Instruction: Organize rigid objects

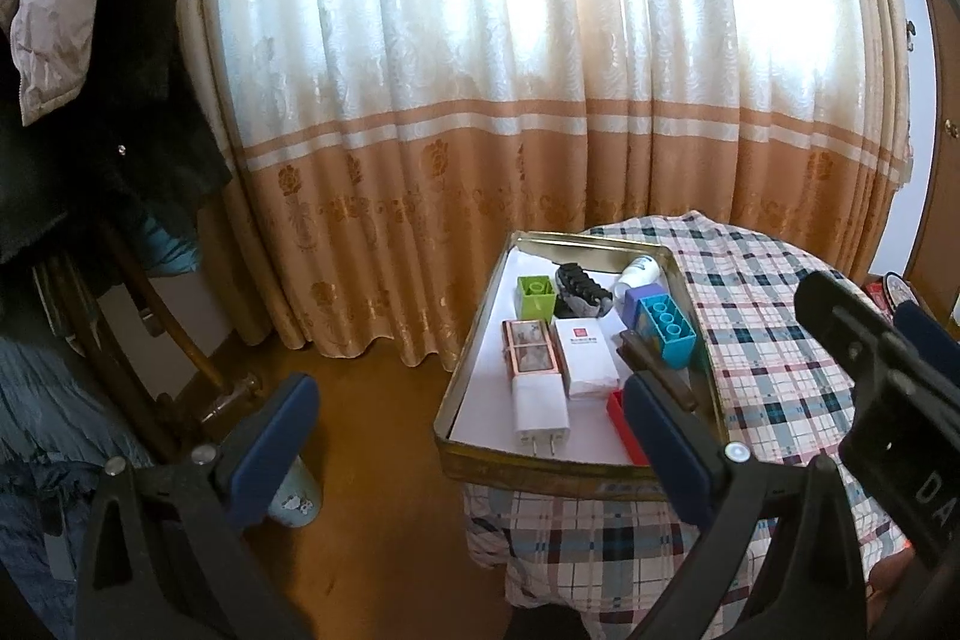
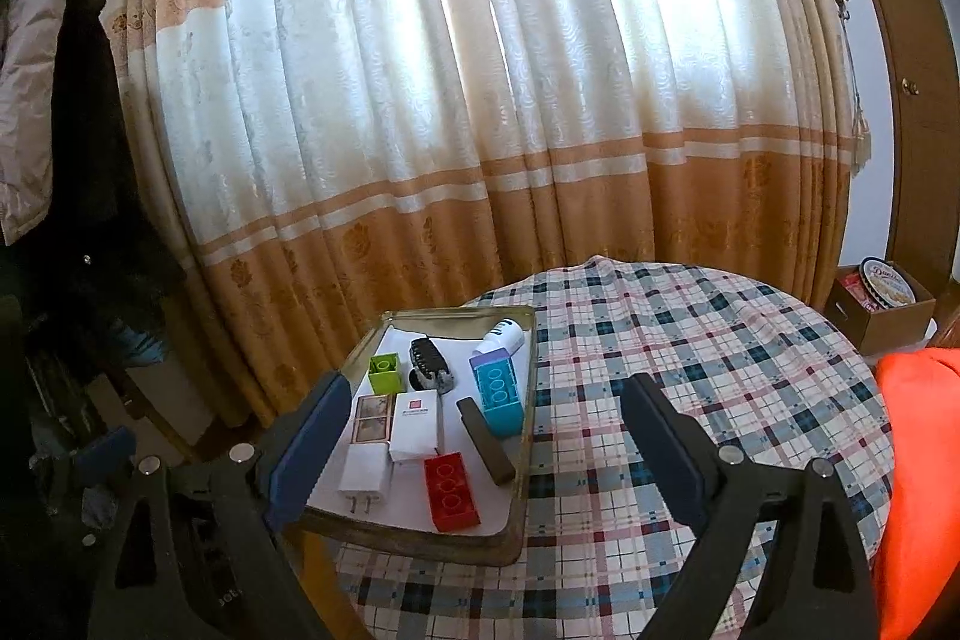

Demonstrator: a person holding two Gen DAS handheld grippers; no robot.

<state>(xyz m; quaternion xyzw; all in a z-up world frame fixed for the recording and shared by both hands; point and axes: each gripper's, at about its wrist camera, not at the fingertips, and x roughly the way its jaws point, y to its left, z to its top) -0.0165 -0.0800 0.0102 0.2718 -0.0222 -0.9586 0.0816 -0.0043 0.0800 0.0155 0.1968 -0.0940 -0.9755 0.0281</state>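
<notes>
A gold metal tray (image 2: 420, 538) lined with white paper sits at the left edge of the plaid-covered round table (image 2: 690, 340). In it lie a red brick (image 2: 451, 490), a teal brick (image 2: 498, 391), a green brick (image 2: 384, 372), a white charger (image 2: 366, 472), a white box (image 2: 414, 424), a pink-framed box (image 2: 372, 418), a dark bar (image 2: 485, 439), a black ridged item (image 2: 429, 361) and a white bottle (image 2: 504, 334). My right gripper (image 2: 486, 454) hangs open just in front of the tray, holding nothing. My left gripper (image 1: 474, 436) is open and empty, left of the tray (image 1: 540, 466).
A long curtain (image 2: 480, 130) hangs behind the table. Coats (image 1: 90, 70) and a wooden chair (image 1: 180, 340) stand at the left, a cup (image 1: 294, 502) on the floor. A cardboard box with a tin (image 2: 888, 292) sits far right, orange cloth (image 2: 918, 460) at the right edge.
</notes>
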